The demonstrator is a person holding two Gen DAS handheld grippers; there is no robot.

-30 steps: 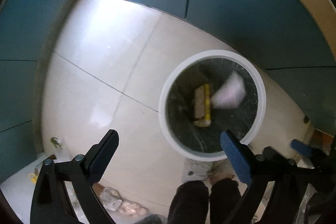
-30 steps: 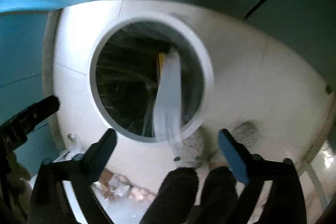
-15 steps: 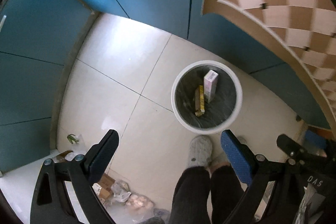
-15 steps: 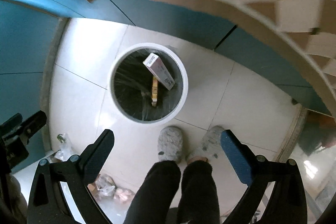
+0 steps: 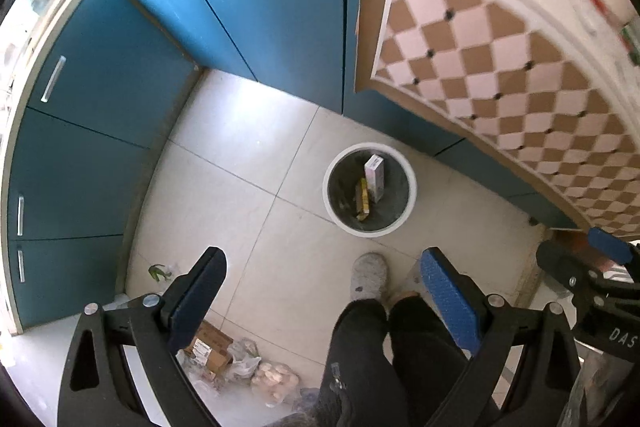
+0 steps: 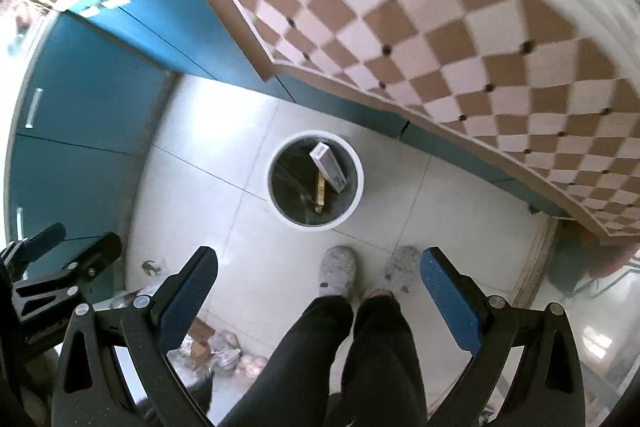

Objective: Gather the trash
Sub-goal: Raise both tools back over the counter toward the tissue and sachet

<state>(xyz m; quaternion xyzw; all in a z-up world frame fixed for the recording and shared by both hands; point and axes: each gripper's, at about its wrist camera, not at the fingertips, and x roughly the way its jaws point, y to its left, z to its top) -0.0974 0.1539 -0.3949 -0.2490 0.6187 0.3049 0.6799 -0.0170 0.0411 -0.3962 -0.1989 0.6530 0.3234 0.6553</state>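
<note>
Over at nine o'clock the blue cupboards [image 5: 100, 99] are standing along the wall, and down at seven o'clock a little pile of bags and a cardboard box [image 5: 224, 359] is lying on the floor beside them. It is too blurry to say what is in the bags, so I cannot tell if they are trash.

The left gripper [image 5: 320, 291] is hanging high over the floor with its two fingers spread wide, and it is holding nothing. The right gripper [image 6: 316, 287] is doing the same thing: fingers wide apart, nothing between them.

In the middle, just past the person's grey slippers [image 6: 338, 271], the white trash bin [image 5: 412, 183] is sitting on the pale tiles. A white box [image 5: 375, 173] is leaning inside it, and a yellow thing [image 5: 362, 201] is lying next to that box at the bottom. So those two pieces are already in.

At two o'clock a table with a brown and pink checked cloth [image 5: 500, 75] is sticking out above the bin. Its top is mostly out of view here.

I think more trash may be waiting somewhere, maybe on the table or in that pile, and both grippers are free to fetch it.
</note>
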